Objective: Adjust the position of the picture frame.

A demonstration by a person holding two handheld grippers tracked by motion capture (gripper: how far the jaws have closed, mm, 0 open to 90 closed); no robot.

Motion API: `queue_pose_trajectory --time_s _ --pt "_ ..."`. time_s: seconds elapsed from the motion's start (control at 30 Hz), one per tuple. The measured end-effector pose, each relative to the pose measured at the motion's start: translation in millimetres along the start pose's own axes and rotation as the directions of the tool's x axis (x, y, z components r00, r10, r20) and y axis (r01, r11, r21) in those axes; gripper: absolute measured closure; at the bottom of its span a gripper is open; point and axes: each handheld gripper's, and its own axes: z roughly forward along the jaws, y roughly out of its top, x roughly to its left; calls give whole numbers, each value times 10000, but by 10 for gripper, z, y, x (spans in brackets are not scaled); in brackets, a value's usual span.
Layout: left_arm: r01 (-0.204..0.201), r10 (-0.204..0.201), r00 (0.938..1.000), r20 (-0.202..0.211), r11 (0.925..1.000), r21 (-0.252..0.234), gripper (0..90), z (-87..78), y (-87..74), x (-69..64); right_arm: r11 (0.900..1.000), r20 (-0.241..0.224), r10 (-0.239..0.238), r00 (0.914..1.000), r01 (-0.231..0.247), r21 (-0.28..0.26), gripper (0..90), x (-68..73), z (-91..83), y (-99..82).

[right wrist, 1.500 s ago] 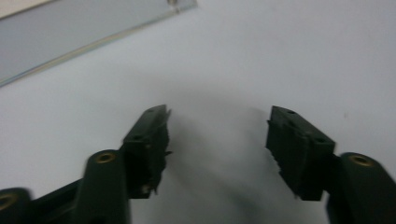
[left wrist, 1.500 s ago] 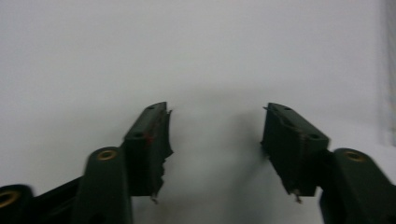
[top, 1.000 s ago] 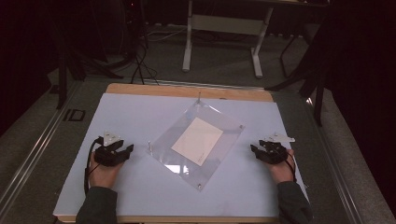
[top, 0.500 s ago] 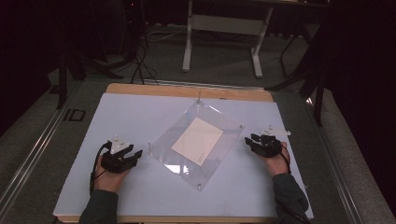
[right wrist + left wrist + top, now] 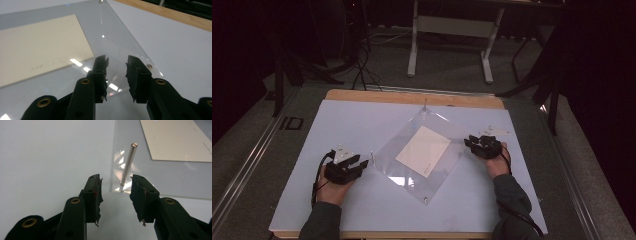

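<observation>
Bare tabletop [image 5: 302, 200] lay open left of the left tool [image 5: 362, 163], whose jaws stood apart, empty, just short of the upright metal pin [image 5: 127, 166] at the clear sheet's [image 5: 412, 170] left corner. A cream card [image 5: 423, 150] lay under the sheet. The right tool [image 5: 468, 141] gaped, empty, over the right corner; contact was unclear.

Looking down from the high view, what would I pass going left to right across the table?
Left black two-jaw gripper → short metal corner post → cream paper sheet under the clear plastic plate → right black two-jaw gripper.
</observation>
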Motion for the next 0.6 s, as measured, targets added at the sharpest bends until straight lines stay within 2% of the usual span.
queue_pose_trajectory --time_s 0.13,0.27,0.6 --pt "-108 108 9999 93 9999 -8 611 30 20 -23 9998 -182 52 9998 -56 -206 705 12 63 50" --pt "-217 217 9995 211 9998 0 631 91 49 -56 9992 -361 7 9993 -21 -392 741 66 198 156" --pt "-169 168 9997 201 9998 51 643 165 58 -65 9992 -582 -68 9983 45 -391 746 167 510 387"
